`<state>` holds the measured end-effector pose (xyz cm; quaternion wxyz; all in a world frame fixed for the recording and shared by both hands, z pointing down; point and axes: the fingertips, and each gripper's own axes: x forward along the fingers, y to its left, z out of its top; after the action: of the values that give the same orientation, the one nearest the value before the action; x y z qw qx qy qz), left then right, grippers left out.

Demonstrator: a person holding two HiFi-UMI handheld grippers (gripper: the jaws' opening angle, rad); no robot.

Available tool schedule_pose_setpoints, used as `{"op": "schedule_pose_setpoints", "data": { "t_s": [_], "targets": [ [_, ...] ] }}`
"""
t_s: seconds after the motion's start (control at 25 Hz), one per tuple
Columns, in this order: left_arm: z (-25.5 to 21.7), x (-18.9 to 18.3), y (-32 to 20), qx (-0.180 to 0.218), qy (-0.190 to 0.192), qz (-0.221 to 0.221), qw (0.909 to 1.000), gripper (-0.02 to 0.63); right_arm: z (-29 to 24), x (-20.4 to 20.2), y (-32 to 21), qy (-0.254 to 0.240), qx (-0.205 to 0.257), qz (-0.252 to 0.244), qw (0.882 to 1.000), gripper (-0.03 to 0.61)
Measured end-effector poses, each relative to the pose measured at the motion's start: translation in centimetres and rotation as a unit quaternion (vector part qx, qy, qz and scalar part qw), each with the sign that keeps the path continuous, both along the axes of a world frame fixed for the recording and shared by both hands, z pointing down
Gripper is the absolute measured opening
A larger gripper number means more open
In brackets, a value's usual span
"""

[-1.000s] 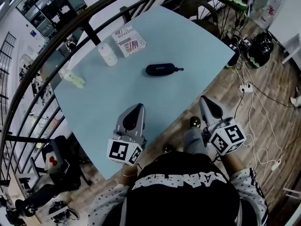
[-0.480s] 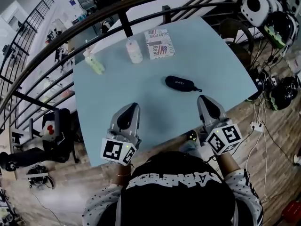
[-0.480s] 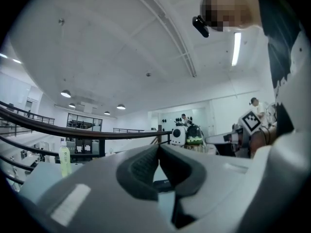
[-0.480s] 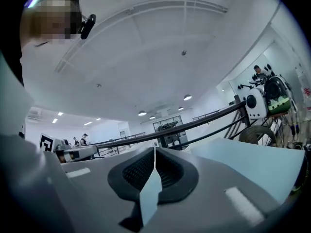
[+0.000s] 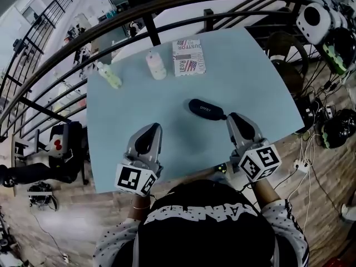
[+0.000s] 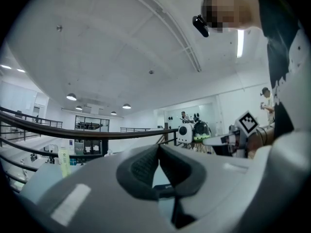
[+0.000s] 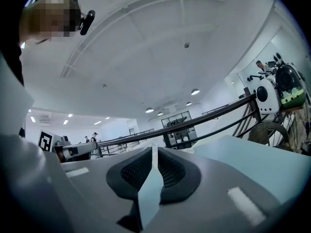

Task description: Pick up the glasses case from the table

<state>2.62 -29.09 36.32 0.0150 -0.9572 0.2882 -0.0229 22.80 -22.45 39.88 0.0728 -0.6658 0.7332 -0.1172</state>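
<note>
The black glasses case [image 5: 206, 109] lies flat on the light blue table [image 5: 250, 65], near its front right part. My right gripper [image 5: 235, 119] hovers level just right of the case's near end, close to it but not around it. Its jaws have just been opening and stand a narrow slit apart [image 7: 154, 152], with nothing between them. My left gripper [image 5: 149, 132] is over the table's front, well left of the case, with its fingertips touching [image 6: 159, 148]. A dark bit of the case [image 6: 165, 189] shows low between the left jaws.
At the table's far side stand a pale green bottle [image 5: 110, 75], a white bottle [image 5: 156, 65] and a printed box [image 5: 188, 57]. A dark railing [image 5: 167, 3] curves behind the table. Helmets and cables [image 5: 320, 24] lie on the wooden floor at the right.
Both grippers have come forward over the table. The right one, earlier beyond the table's edge over the floor, is now beside the case. Its jaws have parted slightly.
</note>
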Motion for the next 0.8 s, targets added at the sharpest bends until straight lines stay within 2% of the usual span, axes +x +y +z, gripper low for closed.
{"op": "schedule_pose_setpoints", "data": {
  "t_s": [0.4, 0.8],
  "targets": [
    [0.2, 3.4, 0.2, 0.004, -0.004, -0.047, 0.9989, 0.000, 1.6, 2.4, -2.4, 0.027, -0.024, -0.086, 0.996, 0.083],
    [1.7, 5.2, 0.9, -0.004, -0.002, -0.118, 0.9930, 0.000, 4.0, 3.2, -5.0, 0.067, -0.049, -0.189, 0.979, 0.142]
  ]
}}
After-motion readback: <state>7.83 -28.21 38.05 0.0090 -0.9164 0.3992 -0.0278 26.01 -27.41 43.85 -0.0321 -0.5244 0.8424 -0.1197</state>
